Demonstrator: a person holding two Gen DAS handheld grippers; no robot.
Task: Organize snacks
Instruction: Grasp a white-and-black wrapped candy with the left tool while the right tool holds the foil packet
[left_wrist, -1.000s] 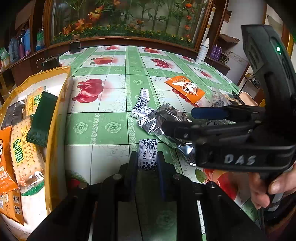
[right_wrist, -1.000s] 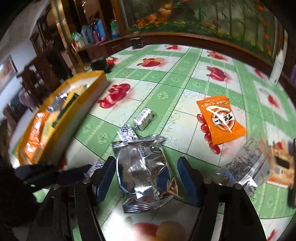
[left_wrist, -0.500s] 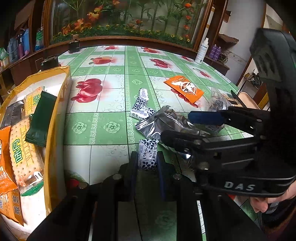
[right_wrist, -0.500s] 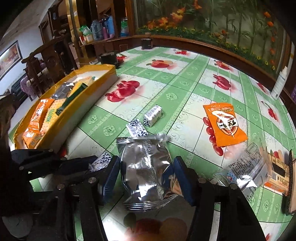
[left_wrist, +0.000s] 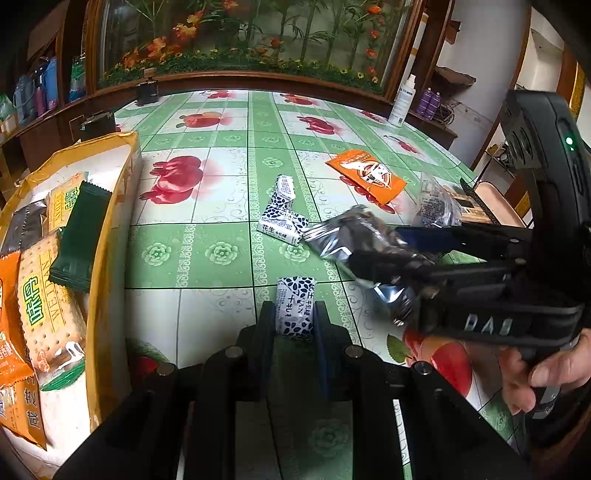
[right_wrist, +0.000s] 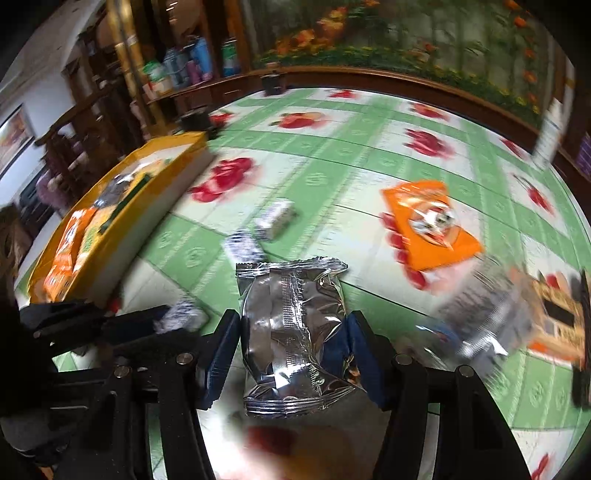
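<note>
Right wrist view: right gripper (right_wrist: 291, 354) fingers have just been closing, blue pads now pressed on crinkled silver foil packet (right_wrist: 293, 332), pillow-shaped, crimped seams, lifted off glossy green-checked counter (right_wrist: 332, 166). Left wrist view: left gripper (left_wrist: 294, 325) fingers clamped on small white candy block (left_wrist: 295, 310), navy leaf-print wrapper. Two like blocks (left_wrist: 282, 218) mid-counter. Flat orange sachet (left_wrist: 364, 175) toward far right edge. Yellow-rimmed box (left_wrist: 101, 258) at left edge holds flat biscuit packs.
</note>
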